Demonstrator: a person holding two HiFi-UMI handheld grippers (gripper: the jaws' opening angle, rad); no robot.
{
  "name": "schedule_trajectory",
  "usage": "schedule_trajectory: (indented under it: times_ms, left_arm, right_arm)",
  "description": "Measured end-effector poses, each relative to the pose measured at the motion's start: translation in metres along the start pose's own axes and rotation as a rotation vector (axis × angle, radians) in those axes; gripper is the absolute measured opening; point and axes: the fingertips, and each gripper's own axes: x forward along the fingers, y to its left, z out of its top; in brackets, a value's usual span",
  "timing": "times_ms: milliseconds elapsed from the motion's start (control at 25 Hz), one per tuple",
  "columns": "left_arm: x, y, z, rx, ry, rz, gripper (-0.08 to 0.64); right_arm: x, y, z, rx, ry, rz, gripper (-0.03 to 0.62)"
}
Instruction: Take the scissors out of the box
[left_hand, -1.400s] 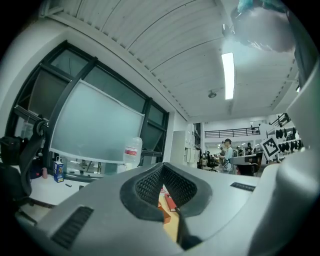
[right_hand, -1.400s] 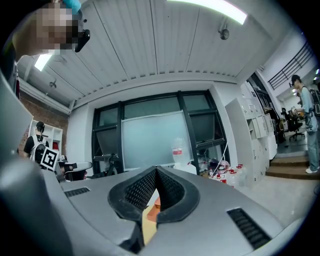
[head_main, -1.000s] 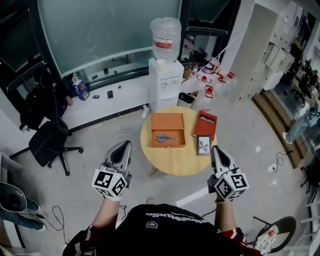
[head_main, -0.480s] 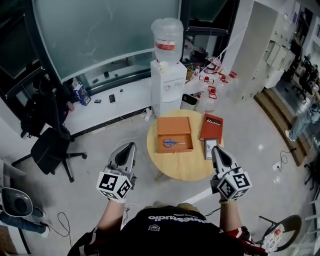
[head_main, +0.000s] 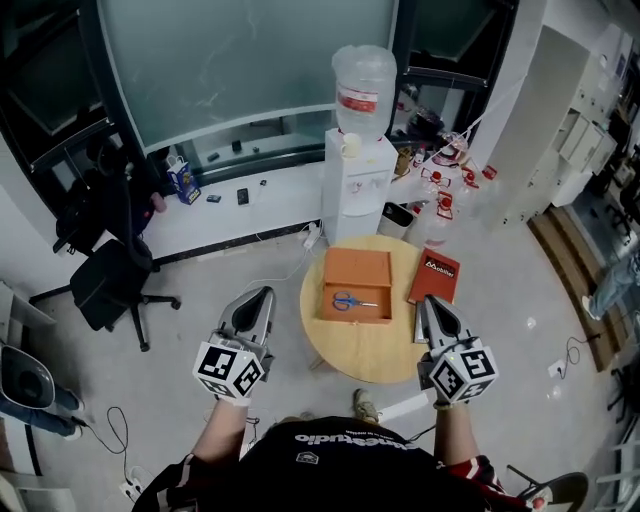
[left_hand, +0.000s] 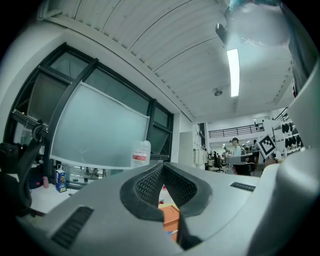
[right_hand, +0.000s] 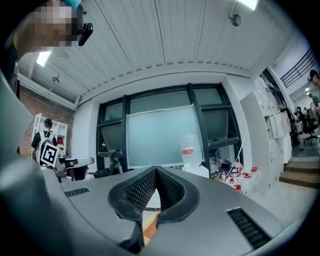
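Note:
An open orange box (head_main: 356, 272) sits on a round wooden table (head_main: 372, 356). Blue-handled scissors (head_main: 352, 300) lie flat inside it. My left gripper (head_main: 263, 296) hovers left of the table, shut and empty, pointing level toward the far side. My right gripper (head_main: 427, 302) is over the table's near right edge, right of the box, also shut and empty. In the left gripper view the left gripper (left_hand: 162, 167) has its pads together, and part of the orange box (left_hand: 172, 220) shows below them. The right gripper (right_hand: 156, 170) is seen shut in the right gripper view.
A red book (head_main: 437, 277) lies on the table right of the box. A water dispenser (head_main: 358, 170) stands behind the table, with red-capped bottles (head_main: 443, 200) beside it. A black office chair (head_main: 110, 283) is at the left. A long white counter (head_main: 220, 205) runs under the window.
Both grippers have come forward toward the table. The right gripper's tip now overlaps the table's right side and covers the small frame that lay there. Both stay shut.

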Motion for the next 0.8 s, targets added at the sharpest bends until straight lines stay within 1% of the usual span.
schedule_trajectory:
  times_ms: [200, 360, 520, 800]
  left_arm:
    - [0.016, -0.001, 0.008, 0.006, -0.011, 0.047, 0.017]
    - [0.03, -0.002, 0.011, 0.012, -0.017, 0.079, 0.017]
    - [0.038, 0.001, 0.013, 0.027, -0.018, 0.097, 0.017]
    - [0.043, 0.01, 0.008, 0.022, -0.01, 0.129, 0.017]
  right_arm:
    - [0.033, -0.018, 0.016, -0.015, -0.007, 0.068, 0.026]
    - [0.052, -0.027, 0.017, -0.025, 0.018, 0.125, 0.026]
    - [0.068, -0.03, 0.017, -0.032, 0.026, 0.155, 0.027]
    - [0.084, -0.028, 0.01, -0.041, 0.042, 0.208, 0.035]
